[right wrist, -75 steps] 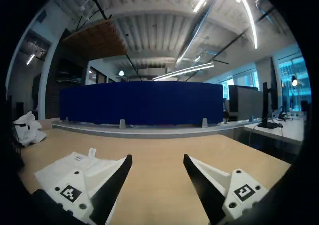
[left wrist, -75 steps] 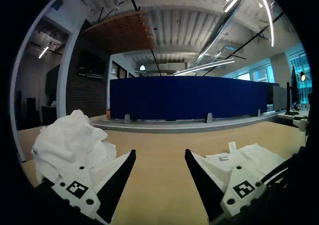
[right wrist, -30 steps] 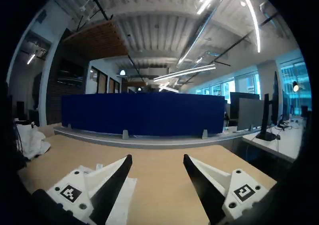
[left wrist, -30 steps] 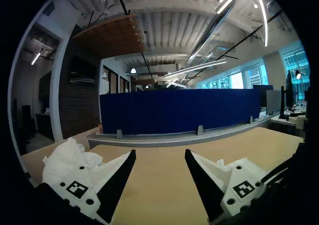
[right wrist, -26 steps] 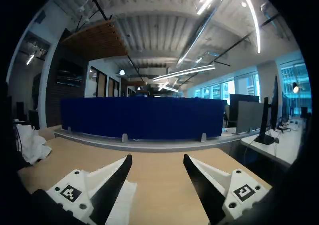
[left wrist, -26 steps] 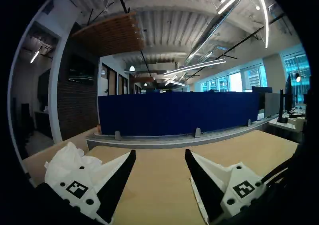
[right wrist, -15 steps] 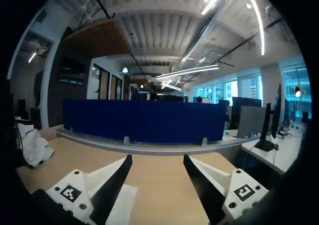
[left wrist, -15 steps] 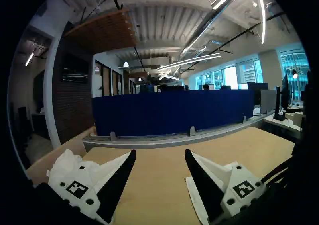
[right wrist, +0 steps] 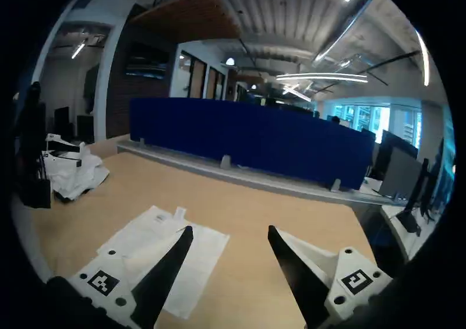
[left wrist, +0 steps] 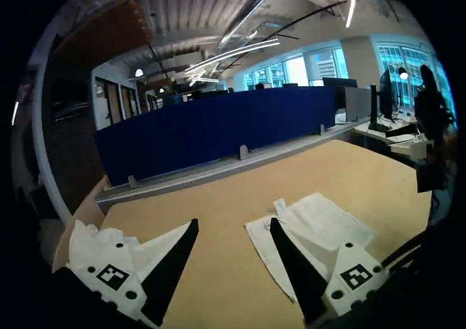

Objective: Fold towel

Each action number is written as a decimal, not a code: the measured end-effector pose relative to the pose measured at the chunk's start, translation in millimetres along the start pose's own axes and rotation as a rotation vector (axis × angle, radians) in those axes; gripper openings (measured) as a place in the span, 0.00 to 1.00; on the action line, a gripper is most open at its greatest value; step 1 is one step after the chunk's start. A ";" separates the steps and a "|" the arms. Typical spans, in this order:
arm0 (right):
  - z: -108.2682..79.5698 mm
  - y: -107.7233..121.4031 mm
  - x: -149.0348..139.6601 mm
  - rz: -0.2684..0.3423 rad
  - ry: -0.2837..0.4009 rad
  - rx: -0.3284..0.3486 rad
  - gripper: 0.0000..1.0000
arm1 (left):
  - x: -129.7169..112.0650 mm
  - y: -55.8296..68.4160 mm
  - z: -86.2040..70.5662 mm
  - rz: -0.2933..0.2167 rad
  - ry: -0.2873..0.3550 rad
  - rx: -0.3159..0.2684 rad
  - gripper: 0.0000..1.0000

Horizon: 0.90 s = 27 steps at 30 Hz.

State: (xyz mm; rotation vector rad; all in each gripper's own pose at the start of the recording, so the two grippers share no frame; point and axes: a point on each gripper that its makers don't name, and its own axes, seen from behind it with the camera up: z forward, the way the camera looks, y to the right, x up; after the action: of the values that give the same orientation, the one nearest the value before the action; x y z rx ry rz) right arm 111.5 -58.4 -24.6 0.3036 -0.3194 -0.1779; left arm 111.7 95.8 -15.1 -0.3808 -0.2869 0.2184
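Left gripper view: left hand-held gripper (left wrist: 233, 221), jaws apart, empty. Towel (left wrist: 326, 218) flat on tabletop (left wrist: 221, 201), newly in full sight since the view tipped down.
Right gripper view: right hand-held gripper (right wrist: 230, 228) spread, empty, towel beside its left finger. Probably released, next fold pending.

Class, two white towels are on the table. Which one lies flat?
The flat towel, spread out on the table with a small tag at its far edge. The crumpled towel sits bunched in a heap by the table's edge.
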 end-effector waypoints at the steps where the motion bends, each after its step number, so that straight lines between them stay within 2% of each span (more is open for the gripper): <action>1: -0.1 -3.1 -2.4 -0.007 -0.013 0.017 1.00 | -1.2 4.5 -0.1 0.008 -0.010 -0.018 0.91; 5: -0.8 -12.6 -9.8 -0.034 -0.055 0.069 1.00 | -3.1 18.0 -0.7 0.036 -0.035 -0.072 0.91; 11: 0.4 -22.6 -23.2 -0.040 -0.102 0.121 1.00 | -15.5 31.4 2.2 0.057 -0.071 -0.127 0.91; 17: 3.4 -31.9 -51.8 -0.040 -0.155 0.148 1.00 | -47.6 48.7 5.8 0.080 -0.135 -0.182 0.91; 27: 9.9 -44.8 -115.5 -0.027 -0.267 0.188 1.00 | -105.2 72.8 11.6 0.085 -0.238 -0.236 0.91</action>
State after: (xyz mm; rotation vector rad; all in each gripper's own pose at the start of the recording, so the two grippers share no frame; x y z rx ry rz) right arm -5.3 -77.8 -62.5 0.4713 -0.5984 -0.2160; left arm -1.7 138.0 -58.1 -0.6031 -0.5338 0.3148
